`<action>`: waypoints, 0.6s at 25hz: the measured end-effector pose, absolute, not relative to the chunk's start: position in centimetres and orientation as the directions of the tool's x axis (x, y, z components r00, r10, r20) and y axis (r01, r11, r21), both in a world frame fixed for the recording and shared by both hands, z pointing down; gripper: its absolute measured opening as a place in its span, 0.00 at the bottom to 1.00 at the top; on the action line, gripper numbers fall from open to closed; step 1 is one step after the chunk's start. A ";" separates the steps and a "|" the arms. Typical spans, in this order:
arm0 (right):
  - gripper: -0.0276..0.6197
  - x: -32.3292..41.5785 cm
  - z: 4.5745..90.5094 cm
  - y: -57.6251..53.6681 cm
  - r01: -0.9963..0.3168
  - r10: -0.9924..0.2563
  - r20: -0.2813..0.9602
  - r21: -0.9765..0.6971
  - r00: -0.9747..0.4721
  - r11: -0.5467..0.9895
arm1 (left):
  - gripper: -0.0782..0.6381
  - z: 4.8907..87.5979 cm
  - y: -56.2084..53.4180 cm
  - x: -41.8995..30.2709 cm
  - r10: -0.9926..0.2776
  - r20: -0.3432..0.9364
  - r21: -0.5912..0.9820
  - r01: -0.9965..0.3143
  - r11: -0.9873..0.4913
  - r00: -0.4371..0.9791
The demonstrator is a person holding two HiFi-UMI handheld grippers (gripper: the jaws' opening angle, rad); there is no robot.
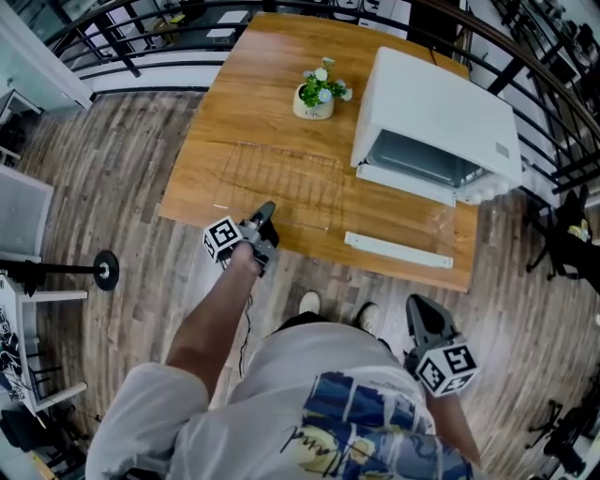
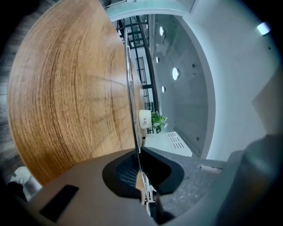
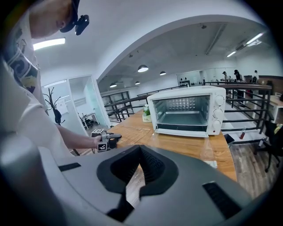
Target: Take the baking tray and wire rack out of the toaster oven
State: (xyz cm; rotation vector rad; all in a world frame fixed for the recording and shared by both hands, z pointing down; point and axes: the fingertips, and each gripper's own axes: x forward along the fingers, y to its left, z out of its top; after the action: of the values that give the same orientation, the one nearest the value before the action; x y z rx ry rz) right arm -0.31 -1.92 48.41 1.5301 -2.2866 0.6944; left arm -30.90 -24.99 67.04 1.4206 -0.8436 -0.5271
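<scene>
The wire rack (image 1: 281, 183) lies flat on the wooden table (image 1: 253, 84), in front of the plant pot. My left gripper (image 1: 267, 208) is shut on the rack's near edge. In the left gripper view the rack (image 2: 131, 88) runs away edge-on as a thin wire from between the closed jaws (image 2: 138, 152). The white toaster oven (image 1: 436, 122) stands at the table's right with its glass door (image 1: 412, 220) folded down. A grey baking tray (image 3: 183, 118) shows low in the cavity. My right gripper (image 1: 422, 314) hangs near my body, off the table, shut and empty (image 3: 139, 148).
A small pot with a green plant (image 1: 317, 94) stands at the table's middle back, left of the oven. The door's white handle (image 1: 398, 250) reaches the table's front edge. Black railings (image 1: 141, 28) ring the area; a chair (image 1: 562, 234) sits at the far right.
</scene>
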 end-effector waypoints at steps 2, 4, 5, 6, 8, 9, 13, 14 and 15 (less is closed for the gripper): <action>0.05 -0.4 48.5 -1.9 -0.923 -0.778 0.498 -0.223 -0.383 0.312 | 0.11 67.3 -25.1 -30.9 -0.760 0.200 0.978 -0.174 0.115 0.618; 0.05 -0.5 48.6 -1.8 -0.924 -0.778 0.500 -0.223 -0.382 0.310 | 0.11 67.7 -25.0 -30.9 -0.757 0.216 0.975 -0.183 0.129 0.617; 0.05 -0.6 48.7 -1.7 -0.924 -0.777 0.501 -0.223 -0.381 0.309 | 0.11 67.9 -25.0 -30.9 -0.754 0.221 0.973 -0.189 0.130 0.619; 0.05 -0.6 48.7 -1.6 -0.924 -0.777 0.502 -0.224 -0.381 0.309 | 0.11 68.1 -25.0 -31.0 -0.752 0.226 0.972 -0.197 0.129 0.620; 0.05 -0.7 48.7 -1.5 -0.924 -0.777 0.502 -0.224 -0.381 0.308 | 0.11 68.4 -25.0 -31.1 -0.748 0.238 0.968 -0.215 0.130 0.620; 0.05 -0.7 48.8 -1.5 -0.924 -0.777 0.502 -0.225 -0.381 0.309 | 0.11 68.4 -25.0 -31.1 -0.746 0.245 0.966 -0.222 0.133 0.619; 0.05 -0.8 48.8 -1.7 -0.922 -0.778 0.496 -0.229 -0.386 0.312 | 0.11 68.3 -25.1 -31.0 -0.740 0.292 0.953 -0.251 0.170 0.606; 0.05 -0.7 48.8 -1.7 -0.922 -0.777 0.496 -0.231 -0.388 0.312 | 0.11 68.4 -25.2 -31.1 -0.740 0.301 0.949 -0.266 0.170 0.601; 0.05 -0.7 48.8 -1.7 -0.921 -0.775 0.498 -0.233 -0.389 0.312 | 0.11 68.6 -25.2 -31.1 -0.740 0.311 0.944 -0.281 0.171 0.596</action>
State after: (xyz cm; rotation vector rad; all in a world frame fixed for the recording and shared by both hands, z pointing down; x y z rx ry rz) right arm -0.67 -1.66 48.84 1.5314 -2.2895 0.7062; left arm -31.13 -25.23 68.56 1.4090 -0.9392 -0.4051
